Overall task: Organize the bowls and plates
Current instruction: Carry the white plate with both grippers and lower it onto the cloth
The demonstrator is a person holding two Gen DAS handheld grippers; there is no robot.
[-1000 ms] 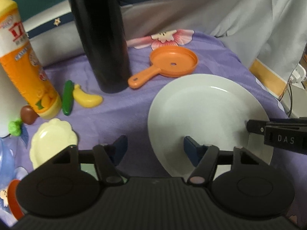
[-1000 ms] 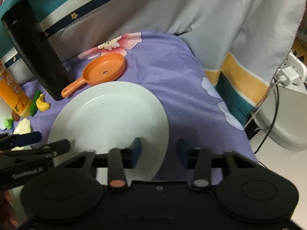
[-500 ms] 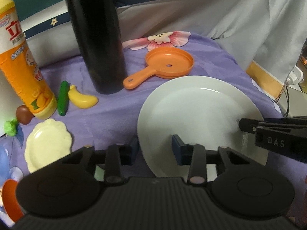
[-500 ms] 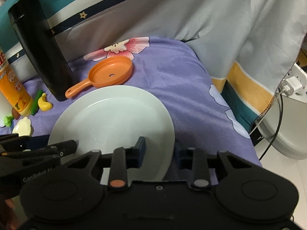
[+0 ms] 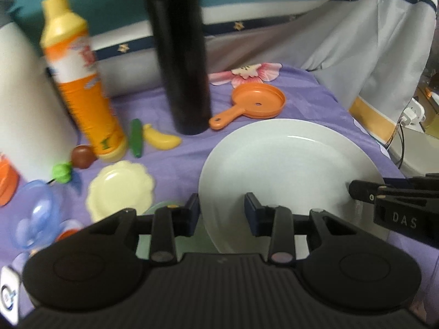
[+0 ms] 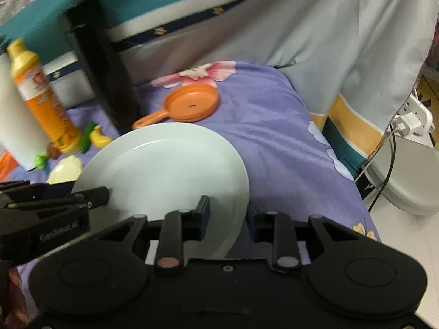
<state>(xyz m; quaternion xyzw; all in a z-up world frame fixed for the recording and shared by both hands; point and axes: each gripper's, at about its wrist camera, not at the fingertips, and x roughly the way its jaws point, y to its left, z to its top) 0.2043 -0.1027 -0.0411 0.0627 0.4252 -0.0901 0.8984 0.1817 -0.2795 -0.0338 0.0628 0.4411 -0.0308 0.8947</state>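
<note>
A large white plate (image 5: 288,170) is held off the purple cloth, tilted. My left gripper (image 5: 221,213) is shut on its left rim. My right gripper (image 6: 228,216) is shut on its right rim; the plate also shows in the right wrist view (image 6: 170,170). Each gripper shows in the other's view, the right one (image 5: 397,205) at the plate's far edge and the left one (image 6: 55,205) opposite. A small cream scalloped plate (image 5: 120,189) lies on the cloth to the left. A blue bowl (image 5: 35,216) sits at the far left.
A tall black flask (image 5: 181,54), an orange bottle (image 5: 82,82), a white jug (image 5: 19,104), an orange toy pan (image 5: 255,104), a toy banana (image 5: 160,139) and cucumber (image 5: 136,141) stand behind. The bed's right edge (image 6: 343,164) drops to the floor.
Both grippers have closed on the plate's opposite rims and lifted it off the cloth. Both views have risen and are blurred by motion.
</note>
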